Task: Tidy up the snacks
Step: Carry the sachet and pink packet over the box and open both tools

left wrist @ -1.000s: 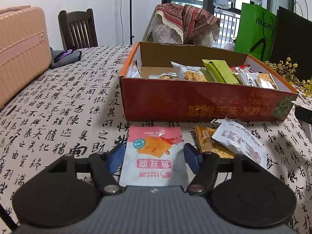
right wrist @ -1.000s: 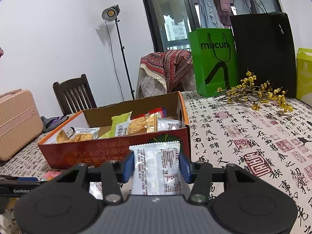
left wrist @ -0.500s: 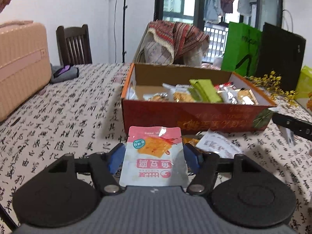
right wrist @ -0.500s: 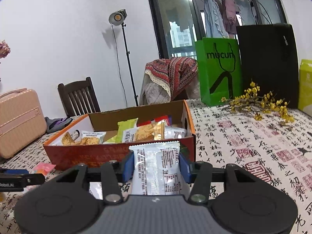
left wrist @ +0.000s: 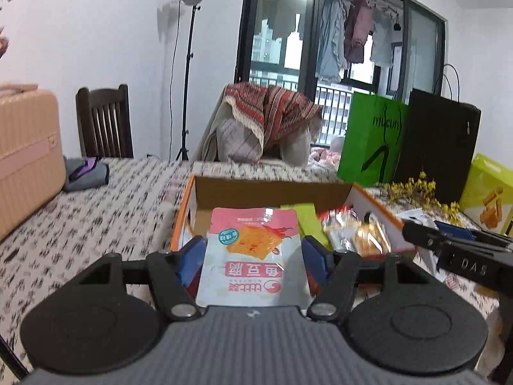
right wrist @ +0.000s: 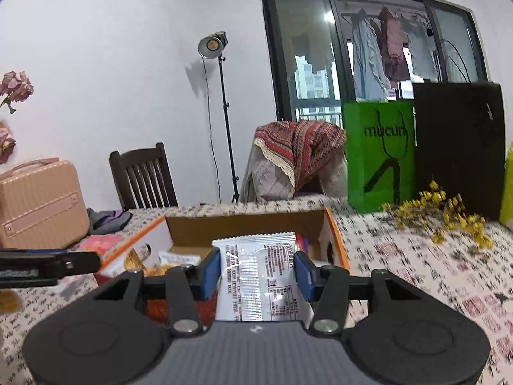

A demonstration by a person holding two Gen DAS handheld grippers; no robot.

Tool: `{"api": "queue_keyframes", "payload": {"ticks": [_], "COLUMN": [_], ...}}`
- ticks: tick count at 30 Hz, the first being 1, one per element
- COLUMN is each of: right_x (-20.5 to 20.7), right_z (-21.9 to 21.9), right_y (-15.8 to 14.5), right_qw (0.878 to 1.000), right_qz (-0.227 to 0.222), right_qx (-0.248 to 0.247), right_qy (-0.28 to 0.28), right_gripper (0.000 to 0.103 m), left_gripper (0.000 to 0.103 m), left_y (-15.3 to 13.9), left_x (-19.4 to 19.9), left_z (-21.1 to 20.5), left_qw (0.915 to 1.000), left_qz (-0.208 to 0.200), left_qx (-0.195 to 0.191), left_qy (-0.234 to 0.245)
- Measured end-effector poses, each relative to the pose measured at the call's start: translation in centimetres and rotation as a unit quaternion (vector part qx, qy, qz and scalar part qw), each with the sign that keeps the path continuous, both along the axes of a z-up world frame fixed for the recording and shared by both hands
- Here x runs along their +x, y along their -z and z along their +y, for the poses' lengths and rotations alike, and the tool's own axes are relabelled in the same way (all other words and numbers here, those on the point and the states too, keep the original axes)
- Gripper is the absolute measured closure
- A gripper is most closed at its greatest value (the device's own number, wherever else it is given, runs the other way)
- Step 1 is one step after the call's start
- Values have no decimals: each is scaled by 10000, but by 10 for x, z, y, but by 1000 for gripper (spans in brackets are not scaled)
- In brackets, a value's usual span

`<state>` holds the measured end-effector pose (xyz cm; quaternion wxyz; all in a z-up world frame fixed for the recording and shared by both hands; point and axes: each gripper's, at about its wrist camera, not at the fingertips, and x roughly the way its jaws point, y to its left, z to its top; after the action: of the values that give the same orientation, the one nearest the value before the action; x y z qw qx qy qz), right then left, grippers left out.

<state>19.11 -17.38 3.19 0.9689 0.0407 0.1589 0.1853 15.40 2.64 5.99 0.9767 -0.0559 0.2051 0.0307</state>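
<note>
Both claws, left point(left wrist: 253, 253) and right point(right wrist: 256, 269), have seemingly risen with their packets.

Motion-blurred tablecloth point(right wrist: 416, 266); suitcase point(left wrist: 25, 157) edge-cropped.

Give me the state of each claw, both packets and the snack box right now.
Left claw: shut on the pink packet.
Pink packet: gripped, off the table.
Right claw: shut on the white packet.
White packet: gripped, off the table.
Snack box: open-topped, partly filled with snacks.
</note>
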Motion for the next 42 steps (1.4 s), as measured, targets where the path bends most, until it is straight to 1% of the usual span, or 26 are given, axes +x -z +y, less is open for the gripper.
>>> {"api": "queue_keyframes", "payload": {"ticks": [6,13,17,20,23,24,27,31,32,33,34,35,36,37,38,39,40,41,42], "right_x": [19,56,78,90,95,96,98,101,100,102,102,102,103,102,102,101,100,100,100], "right_z": [21,41,51,49,42,41,41,45,47,47,46,46,44,42,40,39,39,38,37], "right_y": [-15,-21,-13,0,13,16,21,27,29,30,31,31,32,32,32,31,31,31,32], "right_qw": [9999,9998,9995,9996,9995,9993,9995,9998,9997,9996,9995,9995,9995,9996,9996,9996,9996,9995,9995], "right_qz": [-98,8,72,173,214,238,219,199,177,148,134,142,171,171,157,143,134,122,109], "right_qx": [-83,-148,-204,-57,245,286,217,-3,-107,-186,-223,-220,-175,-123,-78,-55,-44,-32,-26], "right_qy": [11,123,209,199,47,21,37,67,96,133,167,191,210,213,225,241,258,278,292], "right_gripper": [54,54,54,54,54,54,54,53,53,53,48,35,27,15,11,9,3,0,0], "left_gripper": [35,35,35,35,35,35,35,34,32,23,18,8,0,0,0,0,0,0,0], "left_y": [-12,-12,-3,8,22,25,27,34,36,36,37,37,36,35,34,34,33,34,34], "left_x": [29,65,88,98,98,99,100,99,99,98,98,96,95,93,91,91,92,93,94], "left_z": [-3,-3,0,6,11,13,18,13,13,13,13,15,17,18,21,22,24,25,26], "left_qw": [9998,9995,9993,9987,9970,9971,9978,9982,9984,9984,9983,9978,9972,9964,9958,9957,9955,9953,9953], "left_qz": [-137,-199,-96,-89,-161,-132,-128,-242,-276,-304,-335,-387,-442,-510,-549,-528,-483,-452,-420], "left_qx": [-69,-134,-129,-67,20,27,-112,31,18,-1,-34,-78,-121,-183,-256,-311,-350,-369,-367], "left_qy": [-84,-224,-337,-494,-760,-750,-648,-542,-499,-474,-475,-526,-597,-653,-682,-698,-739,-775,-793]}}
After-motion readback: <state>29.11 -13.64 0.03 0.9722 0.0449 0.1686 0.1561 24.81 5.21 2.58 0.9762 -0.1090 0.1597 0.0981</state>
